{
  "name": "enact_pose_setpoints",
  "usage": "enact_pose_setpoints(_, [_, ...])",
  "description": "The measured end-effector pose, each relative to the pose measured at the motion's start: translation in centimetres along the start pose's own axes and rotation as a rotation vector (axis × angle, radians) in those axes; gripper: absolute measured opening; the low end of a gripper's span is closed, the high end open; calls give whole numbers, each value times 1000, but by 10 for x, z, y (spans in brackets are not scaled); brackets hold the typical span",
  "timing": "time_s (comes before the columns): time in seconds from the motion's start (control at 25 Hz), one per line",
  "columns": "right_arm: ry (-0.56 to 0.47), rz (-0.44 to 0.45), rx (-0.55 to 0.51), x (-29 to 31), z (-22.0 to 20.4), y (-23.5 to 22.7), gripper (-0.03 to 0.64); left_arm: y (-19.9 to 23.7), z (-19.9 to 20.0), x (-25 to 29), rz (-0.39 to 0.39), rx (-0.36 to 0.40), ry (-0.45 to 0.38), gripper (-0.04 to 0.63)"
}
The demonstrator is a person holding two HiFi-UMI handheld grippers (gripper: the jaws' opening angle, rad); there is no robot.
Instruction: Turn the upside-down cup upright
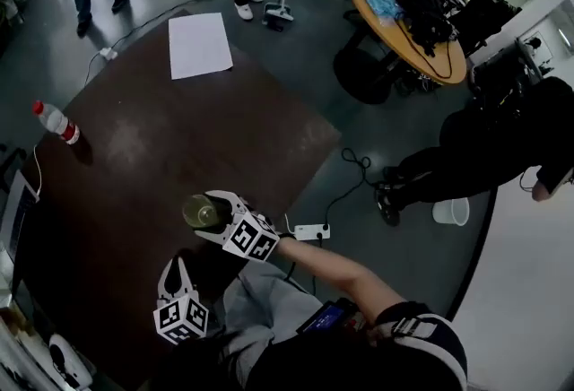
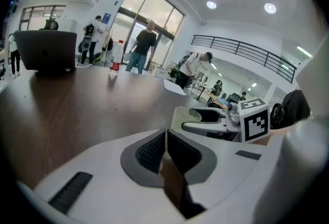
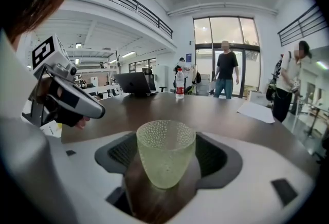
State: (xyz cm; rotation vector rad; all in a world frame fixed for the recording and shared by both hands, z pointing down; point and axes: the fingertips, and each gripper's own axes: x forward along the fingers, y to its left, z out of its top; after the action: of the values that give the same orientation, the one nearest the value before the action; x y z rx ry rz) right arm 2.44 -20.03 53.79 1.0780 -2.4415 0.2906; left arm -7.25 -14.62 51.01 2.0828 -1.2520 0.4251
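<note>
The cup [image 3: 165, 159] is mouth-up, clasped in the right tongs [image 3: 167, 152] (left tongs [image 2: 166, 150] closed, empty); only setting-down and release seem left.

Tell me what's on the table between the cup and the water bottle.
Nothing. In the right gripper view, the brown table between the cup, held in the right tongs, and the water bottle is bare; the head view agrees.

The cup [image 3: 165, 151] is pale translucent green with raised dots. The table [image 1: 134, 165] is dark brown, and the paper [image 1: 199, 44] on it is white.
</note>
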Motion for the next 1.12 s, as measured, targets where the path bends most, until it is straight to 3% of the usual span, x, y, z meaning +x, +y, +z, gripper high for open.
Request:
enact_pose_setpoints(0.44, [-66, -67, -35, -26, 13, -5, 344, -7, 4, 15, -75, 67, -8, 15])
enact_pose_setpoints(0.88, [-127, -120, -37, -63, 52, -10, 342, -38, 55, -7, -100, 92, -114, 15])
enact_pose_setpoints(1.12, [-169, -109, 7, -87, 64, 0, 341, -55, 57, -19, -116, 103, -131, 15])
